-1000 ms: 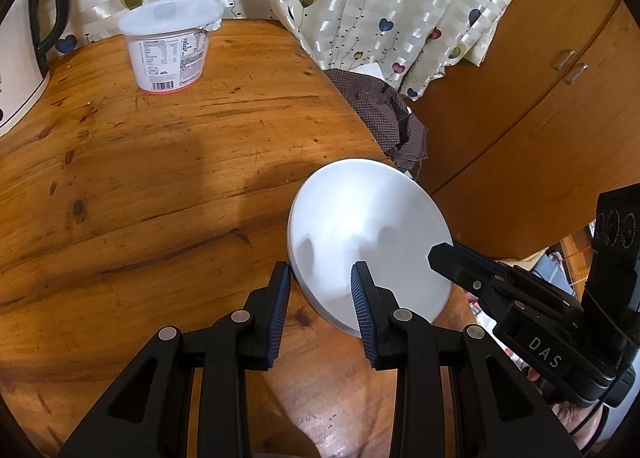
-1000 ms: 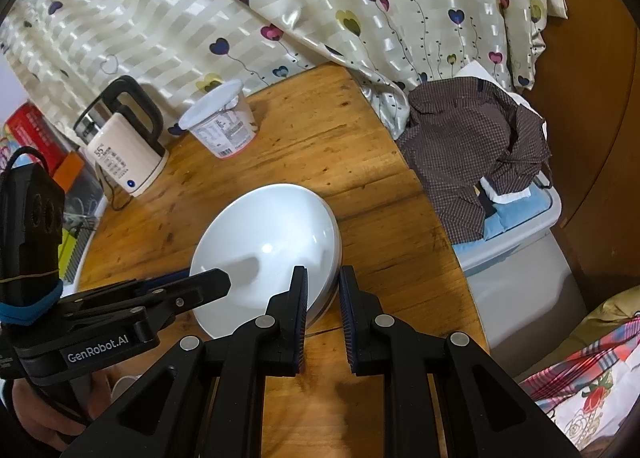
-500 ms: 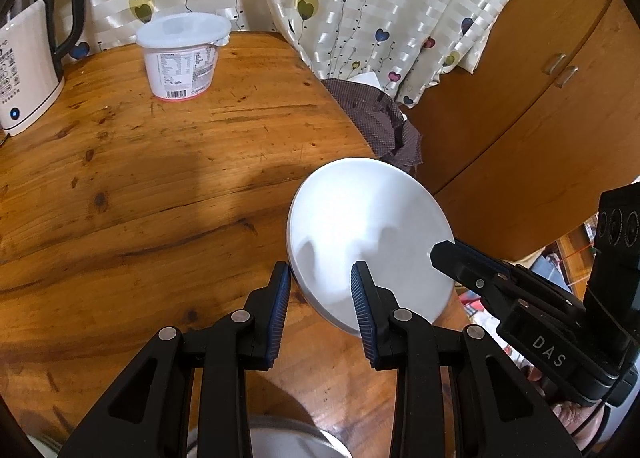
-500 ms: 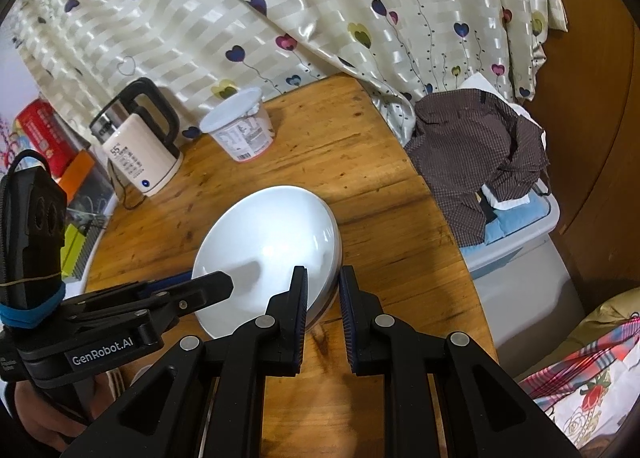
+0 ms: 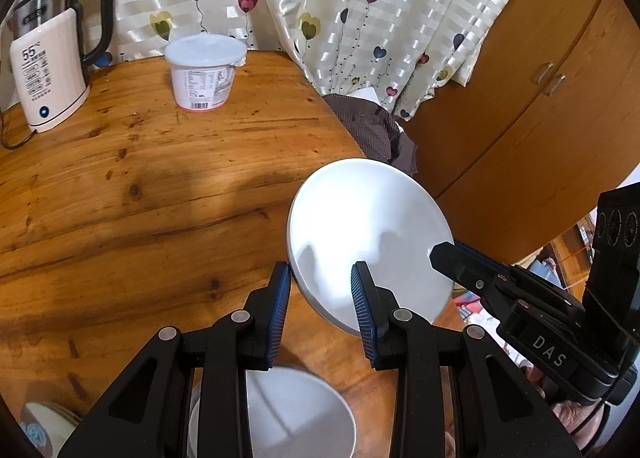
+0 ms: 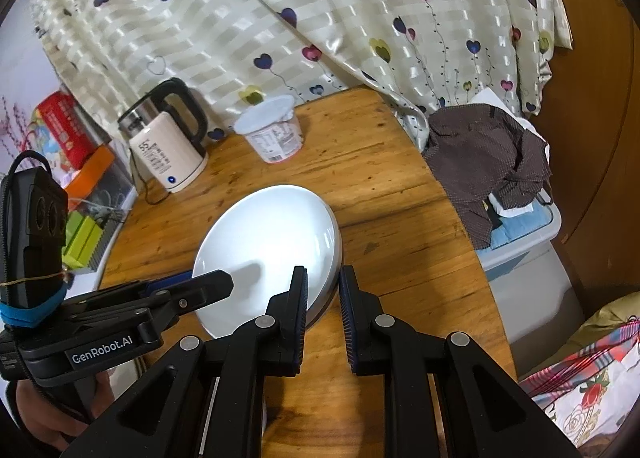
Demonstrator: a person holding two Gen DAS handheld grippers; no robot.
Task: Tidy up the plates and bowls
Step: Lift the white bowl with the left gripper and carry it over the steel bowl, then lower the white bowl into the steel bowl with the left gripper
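A white plate (image 5: 368, 238) is held tilted in the air above the wooden table (image 5: 140, 198). My left gripper (image 5: 320, 290) grips its near rim, one finger on each face. My right gripper (image 6: 323, 290) grips the opposite rim of the same plate (image 6: 268, 246). In the left wrist view the right gripper (image 5: 472, 274) reaches in from the right. In the right wrist view the left gripper (image 6: 192, 286) comes in from the left. A white bowl (image 5: 296, 414) sits on the table below my left gripper, with patterned dishes (image 5: 44, 422) at the lower left.
A white electric kettle (image 5: 48, 62) and a white lidded tub (image 5: 204, 72) stand at the table's far edge by the heart curtain. A brown cloth (image 6: 488, 154) lies on a plastic bin right of the table. Wooden cabinets (image 5: 540, 98) stand behind.
Both grippers have lifted the plate higher and drawn back. The kettle, the bowl and the patterned dishes have come into the left wrist view.
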